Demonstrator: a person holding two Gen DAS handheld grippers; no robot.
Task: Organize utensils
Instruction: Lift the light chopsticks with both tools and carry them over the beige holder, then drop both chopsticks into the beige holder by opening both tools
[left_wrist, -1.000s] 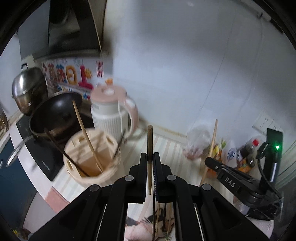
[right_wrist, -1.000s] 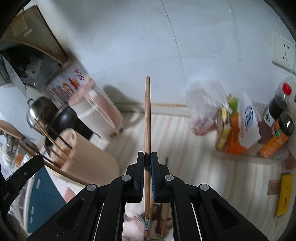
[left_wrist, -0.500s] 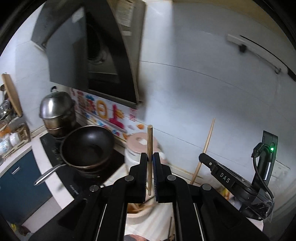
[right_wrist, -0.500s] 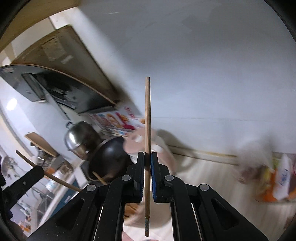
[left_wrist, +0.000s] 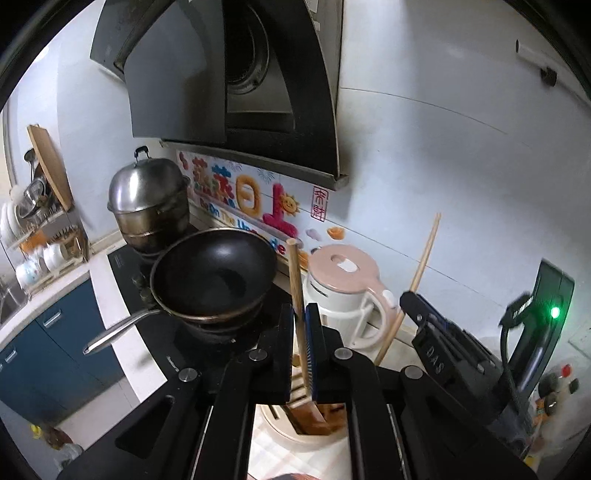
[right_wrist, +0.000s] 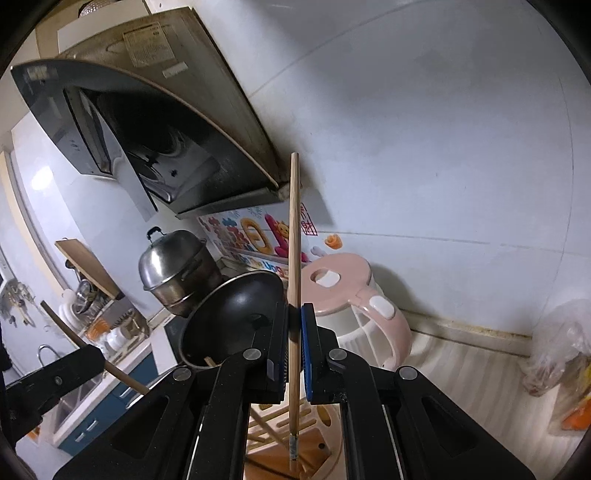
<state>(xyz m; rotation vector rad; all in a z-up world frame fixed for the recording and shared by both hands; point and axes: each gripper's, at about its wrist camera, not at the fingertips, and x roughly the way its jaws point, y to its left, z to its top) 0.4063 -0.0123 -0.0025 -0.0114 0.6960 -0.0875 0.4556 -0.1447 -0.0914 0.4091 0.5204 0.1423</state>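
Left gripper (left_wrist: 303, 350) clamped on a wooden chopstick (left_wrist: 297, 295), jaws pressed together on its shaft. Stick nearly upright, tilted slightly, blunt top end level with the rim of the pink kettle (left_wrist: 343, 295), lower end dipping toward the wooden utensil holder (left_wrist: 310, 417) directly beneath the jaws. Right gripper (right_wrist: 294, 354) clamped likewise on a second chopstick (right_wrist: 293, 258), blue pads tight on the shaft about two thirds down its length. This stick upright too, top end rising well above the kettle lid, lower tip hanging just over the slotted top of the holder; contact with the holder not possible to tell.

Holder on the striped counter (right_wrist: 461, 373), just in front of the kettle, mostly hidden behind both sets of fingers. Black wok (left_wrist: 214, 275) just left of the kettle, on the dark cooktop (left_wrist: 184, 343), long metal handle pointing away from the kettle. Steel steamer pot (left_wrist: 147, 203) behind the wok, farther from the kettle. Range hood (left_wrist: 236, 85) on the wall above and left of the kettle; colourful wall sticker (left_wrist: 243, 203) behind it. Plastic bag of goods (right_wrist: 561, 350) on the counter well to the kettle's right. Dish rack (left_wrist: 37, 236) far to the kettle's left.
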